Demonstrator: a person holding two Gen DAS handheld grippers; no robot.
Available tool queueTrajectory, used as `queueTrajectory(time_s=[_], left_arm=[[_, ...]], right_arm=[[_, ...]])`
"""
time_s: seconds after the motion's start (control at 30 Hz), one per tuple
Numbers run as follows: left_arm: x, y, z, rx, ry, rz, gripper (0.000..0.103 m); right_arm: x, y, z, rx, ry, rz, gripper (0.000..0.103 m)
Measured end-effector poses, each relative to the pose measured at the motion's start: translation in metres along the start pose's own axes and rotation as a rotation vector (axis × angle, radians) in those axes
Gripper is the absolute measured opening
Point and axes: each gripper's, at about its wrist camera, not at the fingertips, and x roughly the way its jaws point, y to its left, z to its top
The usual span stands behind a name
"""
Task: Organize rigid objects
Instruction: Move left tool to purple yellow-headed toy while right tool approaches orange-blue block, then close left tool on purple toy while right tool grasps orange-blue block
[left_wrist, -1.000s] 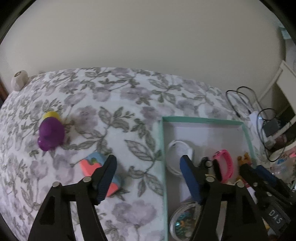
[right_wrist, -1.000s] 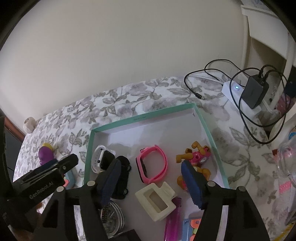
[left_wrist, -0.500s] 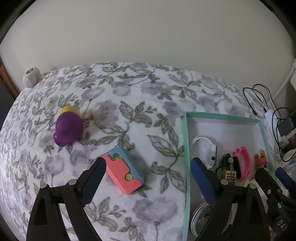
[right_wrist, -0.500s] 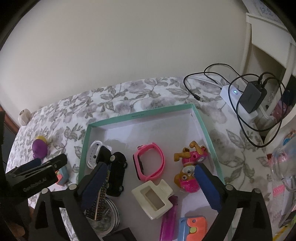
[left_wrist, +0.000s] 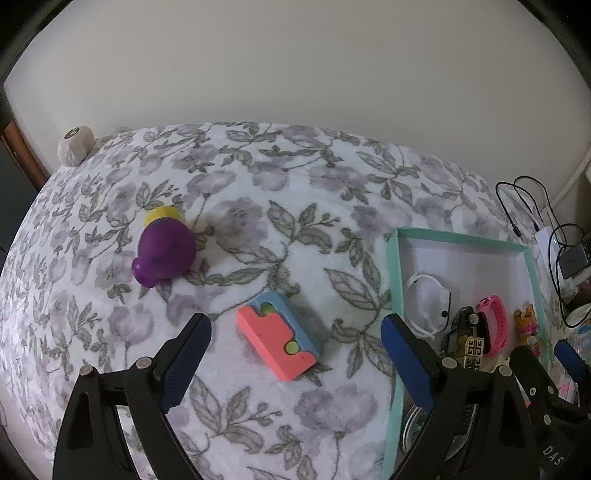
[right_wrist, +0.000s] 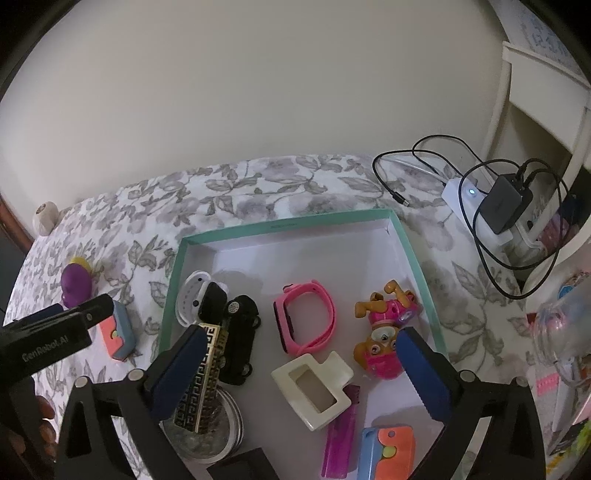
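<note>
A: From the left wrist view, what do we have?

B: We see our left gripper (left_wrist: 293, 360) with its blue pads spread wide and nothing held; between them, untouched, lies a coral-and-blue plastic block with yellow-green dots (left_wrist: 279, 334), flat on the grey-flowered bedspread (left_wrist: 258, 206); further off to the left rests a purple rounded toy with a yellow end (left_wrist: 164, 253); to the right stands a shallow white box with a mint-green rim (left_wrist: 392, 295), its near wall just behind the right pad.

A: And the right wrist view?

B: Our right gripper (right_wrist: 301, 363) hangs over that box (right_wrist: 288, 223), its jaws opening, nothing pressed between the pads; a gold-and-black patterned slab (right_wrist: 201, 384) lies close against the left pad, whether touching we cannot tell; below sit a cream plastic clip (right_wrist: 314, 387), a pink wristband (right_wrist: 304, 319), a black toy car (right_wrist: 240, 334), a white watch (right_wrist: 195, 295) and a pink-and-tan puppy figure (right_wrist: 384, 332).

A: What could go wrong?

B: In our judgement, the block lies askew to the left pads, so closing could twist it loose; the soft bedspread may bunch into the grip; carrying it over, we could clip the box's rim; the crowded box leaves little bare floor.
</note>
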Motion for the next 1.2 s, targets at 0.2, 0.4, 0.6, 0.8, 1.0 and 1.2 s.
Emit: queueTrajectory(time_s=[0.2,0.4,0.6,0.8,1.0,1.2], left_arm=[[-0.003,0.016,0.004,-0.024,0.014,0.005,0.094],[-0.014,0.054,0.012,-0.068,0.011,0.001,0.094],[-0.024,0.107,0.019,-0.139,-0.019,0.045,0.094],[-0.02,0.157,0.017,-0.243,-0.003,0.049,0.094],[-0.009,0.186,0.013,-0.306,0.019,0.034,0.094],[0.009,0.197,0.012,-0.33,0.045,0.02,0.094]], right_arm=[[-0.006,0.011,0.0,-0.024,-0.006,0.004,0.103],[-0.026,0.031,0.006,-0.031,-0.056,0.072,0.103],[-0.038,0.075,0.01,-0.086,-0.103,0.162,0.103],[-0.03,0.124,0.003,-0.191,-0.088,0.168,0.103],[-0.02,0.161,-0.005,-0.265,-0.069,0.194,0.103],[-0.002,0.18,-0.01,-0.301,-0.033,0.185,0.103]])
